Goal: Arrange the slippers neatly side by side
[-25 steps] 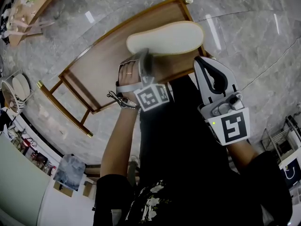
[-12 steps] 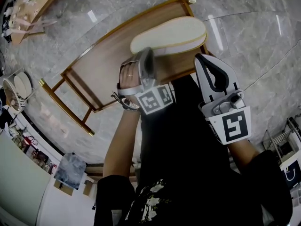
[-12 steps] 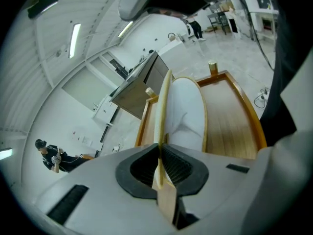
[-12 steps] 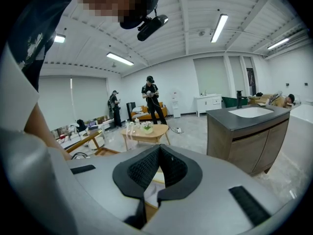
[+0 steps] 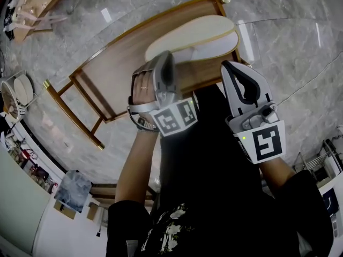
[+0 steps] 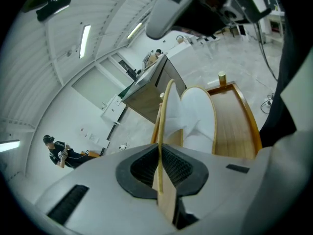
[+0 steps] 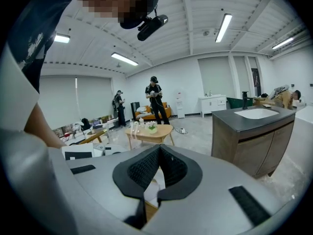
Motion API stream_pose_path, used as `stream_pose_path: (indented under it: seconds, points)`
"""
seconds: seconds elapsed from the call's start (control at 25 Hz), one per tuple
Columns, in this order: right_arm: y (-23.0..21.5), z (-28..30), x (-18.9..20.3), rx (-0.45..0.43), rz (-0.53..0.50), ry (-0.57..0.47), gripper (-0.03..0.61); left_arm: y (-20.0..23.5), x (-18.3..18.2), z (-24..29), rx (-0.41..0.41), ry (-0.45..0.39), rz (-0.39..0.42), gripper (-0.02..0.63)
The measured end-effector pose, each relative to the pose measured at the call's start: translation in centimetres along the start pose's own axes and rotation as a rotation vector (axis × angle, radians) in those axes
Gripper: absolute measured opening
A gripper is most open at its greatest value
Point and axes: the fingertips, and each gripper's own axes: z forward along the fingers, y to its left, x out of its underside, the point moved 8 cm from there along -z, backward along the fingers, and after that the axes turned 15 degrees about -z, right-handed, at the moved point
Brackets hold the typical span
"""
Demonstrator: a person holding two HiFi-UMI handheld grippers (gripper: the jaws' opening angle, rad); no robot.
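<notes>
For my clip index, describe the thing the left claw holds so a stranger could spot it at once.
On the grey marble floor stands a long brown wooden bench with brass-tipped legs. At its upper-right end in the head view is a flat cream slipper, sole toward the camera, pinched by the left claw. It is the only pale thing against the brown wood.

Grey veined marble floor [image 5: 300, 47] fills the head view. A low wooden table [image 5: 107, 76] with a raised rim runs from eight to one o'clock. In the right gripper view, a white ribbed ceiling [image 7: 186, 38] carries strip lights [image 7: 223, 27]. A dark-topped sink counter [image 7: 244, 141] stands at three o'clock. A small wooden coffee table [image 7: 149, 132] sits near centre, with an orange sofa [image 7: 166, 111] behind it against the white wall [image 7: 181, 77].
</notes>
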Motion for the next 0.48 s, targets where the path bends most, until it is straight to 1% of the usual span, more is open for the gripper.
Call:
stream_pose_path:
  seconds: [0.16, 0.32, 0.48]
  points:
    - [0.8, 0.6, -0.6, -0.040, -0.013, -0.039, -0.002, 0.9, 0.5, -1.5, -0.039, 0.022, -0.067, 0.022]
    - [1.7, 1.4, -0.9, -0.086, -0.024, -0.041, -0.002, 1.3, 1.5, -3.0, -0.059, 0.059, -0.127, 0.023]
    - [2.5, 2.3, -1.0, -0.126, -0.033, -0.049, -0.002, 1.7, 3.1, -4.6, -0.082, 0.106, -0.164, 0.023]
